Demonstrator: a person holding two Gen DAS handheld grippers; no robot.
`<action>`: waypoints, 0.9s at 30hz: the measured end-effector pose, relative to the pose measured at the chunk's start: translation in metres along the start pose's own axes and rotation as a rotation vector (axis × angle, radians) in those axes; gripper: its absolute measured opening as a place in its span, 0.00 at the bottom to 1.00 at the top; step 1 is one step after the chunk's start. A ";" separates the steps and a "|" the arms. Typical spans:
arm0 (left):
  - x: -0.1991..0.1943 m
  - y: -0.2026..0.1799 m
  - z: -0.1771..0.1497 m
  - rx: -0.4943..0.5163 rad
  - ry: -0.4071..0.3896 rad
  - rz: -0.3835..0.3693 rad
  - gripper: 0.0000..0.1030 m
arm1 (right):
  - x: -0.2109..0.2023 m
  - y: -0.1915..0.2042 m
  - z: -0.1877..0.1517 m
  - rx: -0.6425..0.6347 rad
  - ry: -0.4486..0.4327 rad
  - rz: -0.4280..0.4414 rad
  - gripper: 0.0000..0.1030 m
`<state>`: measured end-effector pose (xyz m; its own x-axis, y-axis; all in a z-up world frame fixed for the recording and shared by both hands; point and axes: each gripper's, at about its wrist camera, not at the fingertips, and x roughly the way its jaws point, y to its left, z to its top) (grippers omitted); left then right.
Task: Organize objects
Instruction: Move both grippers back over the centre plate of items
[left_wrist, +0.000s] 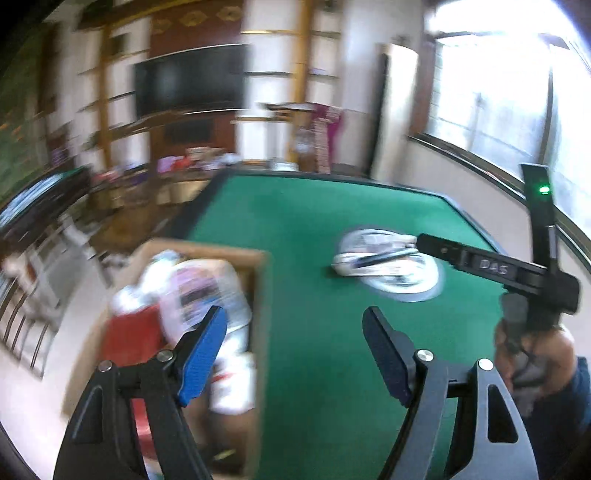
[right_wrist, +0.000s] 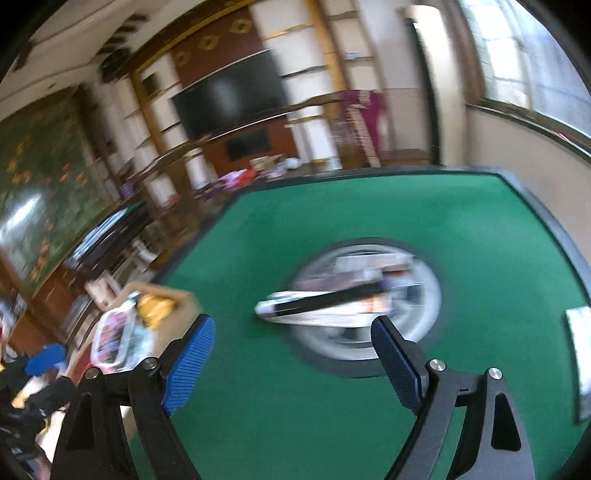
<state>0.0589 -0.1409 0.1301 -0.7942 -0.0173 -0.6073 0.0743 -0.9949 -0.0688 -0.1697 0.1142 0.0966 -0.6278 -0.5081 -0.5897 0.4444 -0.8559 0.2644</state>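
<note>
While both tongs (left_wrist: 295, 347) (right_wrist: 291, 354) gape empty, angled down over green table (right_wrist: 461, 221), round dish (right_wrist: 369, 306) ahead.

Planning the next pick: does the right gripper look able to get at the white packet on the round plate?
Probably yes. The right gripper has open, empty jaws, the packet lies just ahead on the plate, and only bare green table lies between.

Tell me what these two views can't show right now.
- White pack on the round plate, right wrist view: print smeared by motion blur.
- Cardboard box, left wrist view: contents blurred, lower part hidden behind left gripper.
- Silvery object, right wrist view: blurred, unidentifiable.
</note>
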 end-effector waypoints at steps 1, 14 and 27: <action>0.012 -0.015 0.012 0.037 0.013 -0.033 0.73 | -0.003 -0.013 0.003 0.019 -0.002 -0.009 0.87; 0.271 -0.071 0.097 -0.006 0.381 -0.171 0.43 | -0.013 -0.117 0.008 0.288 -0.025 -0.035 0.87; 0.333 -0.074 0.093 -0.041 0.483 -0.244 0.42 | -0.006 -0.123 0.005 0.312 -0.008 -0.036 0.87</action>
<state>-0.2672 -0.0822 0.0063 -0.4244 0.2711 -0.8639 -0.0463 -0.9594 -0.2783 -0.2242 0.2224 0.0715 -0.6452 -0.4768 -0.5970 0.2049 -0.8607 0.4660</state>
